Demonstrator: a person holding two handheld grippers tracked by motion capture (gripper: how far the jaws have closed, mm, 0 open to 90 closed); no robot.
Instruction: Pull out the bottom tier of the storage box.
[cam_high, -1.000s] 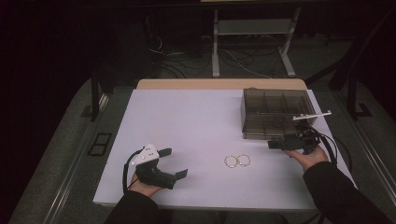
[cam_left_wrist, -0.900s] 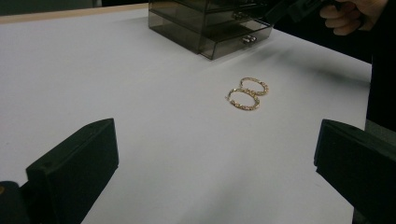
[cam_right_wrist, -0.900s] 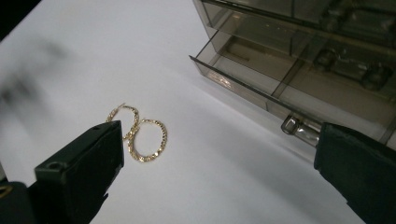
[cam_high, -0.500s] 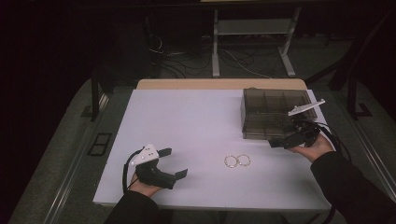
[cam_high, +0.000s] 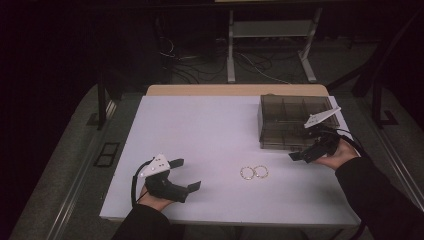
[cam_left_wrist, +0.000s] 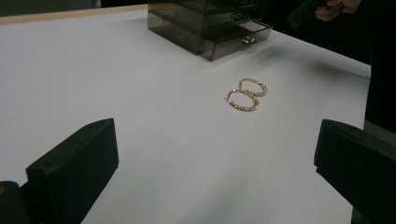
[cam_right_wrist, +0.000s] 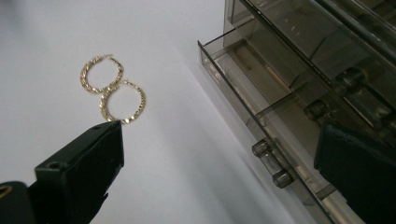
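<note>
We hold both the left gripper (cam_high: 186, 174) and the right gripper (cam_high: 300, 153) wide apart, empty; the two gold hoops (cam_right_wrist: 112, 95) lie touching on the table (cam_high: 200, 130), beside the slightly opened drawer (cam_right_wrist: 261, 135); we should lower slowly, take one hoop only.

Dim lab or recording studio: white-topped table (cam_high: 210, 130) at centre, loose cables (cam_high: 250, 62) on floor and metal stand (cam_high: 272, 35) at top, dark surroundings.
</note>
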